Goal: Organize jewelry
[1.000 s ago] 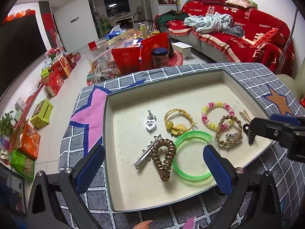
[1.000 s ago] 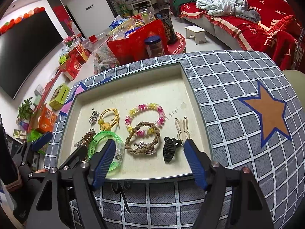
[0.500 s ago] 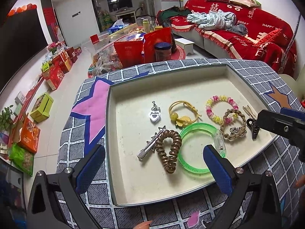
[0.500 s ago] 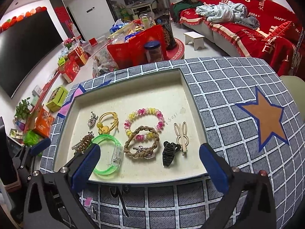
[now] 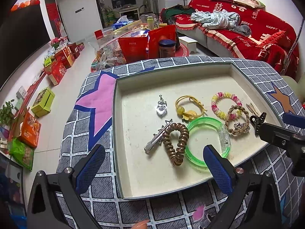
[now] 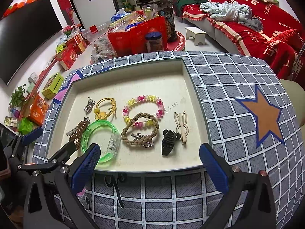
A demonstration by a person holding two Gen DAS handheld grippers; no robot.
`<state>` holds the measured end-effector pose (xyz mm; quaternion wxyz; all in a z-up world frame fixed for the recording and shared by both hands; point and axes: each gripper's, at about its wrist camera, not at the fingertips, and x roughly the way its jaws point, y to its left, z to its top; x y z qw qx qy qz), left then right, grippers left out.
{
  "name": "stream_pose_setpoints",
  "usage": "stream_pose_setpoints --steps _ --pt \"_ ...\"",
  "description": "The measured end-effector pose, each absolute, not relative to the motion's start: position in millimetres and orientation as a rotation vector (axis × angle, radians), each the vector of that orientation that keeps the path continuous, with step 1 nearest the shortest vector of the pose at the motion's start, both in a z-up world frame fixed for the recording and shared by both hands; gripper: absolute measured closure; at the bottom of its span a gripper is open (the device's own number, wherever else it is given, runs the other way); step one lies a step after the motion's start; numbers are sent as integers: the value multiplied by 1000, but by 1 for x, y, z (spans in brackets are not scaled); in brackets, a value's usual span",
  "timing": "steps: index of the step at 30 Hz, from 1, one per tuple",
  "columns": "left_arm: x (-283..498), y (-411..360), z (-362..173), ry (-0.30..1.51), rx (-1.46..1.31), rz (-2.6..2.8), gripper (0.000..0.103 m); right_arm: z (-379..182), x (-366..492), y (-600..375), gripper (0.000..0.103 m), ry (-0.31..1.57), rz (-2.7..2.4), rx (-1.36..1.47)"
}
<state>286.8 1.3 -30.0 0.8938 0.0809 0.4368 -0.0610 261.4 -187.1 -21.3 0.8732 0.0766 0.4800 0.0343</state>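
Jewelry lies in a shallow cream tray [image 6: 194,87] set on a desk [image 6: 238,114] covered with grey checked cloth. All places below are given from the green bangle [image 6: 95,131], as seen from the right wrist view. Brown spiral hair tie [image 6: 79,131] and silver clip [image 5: 154,141] touch the bangle's left side. Yellow cord bracelet [image 6: 105,107] sits just behind it, with a heart pendant [image 6: 89,105] further left. Braided brown bracelet [image 6: 140,131] lies just right of the bangle and overlaps a pink-and-yellow beaded bracelet [image 6: 143,107] behind it. Black claw clip [image 6: 168,141] and beige rabbit-shaped clip [image 6: 182,126] lie further right.

Left tool [image 5: 154,169] hangs over the tray's near edge, fingers wide apart, holding nothing. Right tool [image 6: 149,168] hangs near the bangle's front; its jaws have just been opening and stand wide, with nothing between them
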Motion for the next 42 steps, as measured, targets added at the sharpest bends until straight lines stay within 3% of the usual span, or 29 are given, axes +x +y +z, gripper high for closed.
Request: stream_pose_setpoints --steps 42 --pt "165 20 -18 675 59 25 0 -7 153 -184 0 686 36 105"
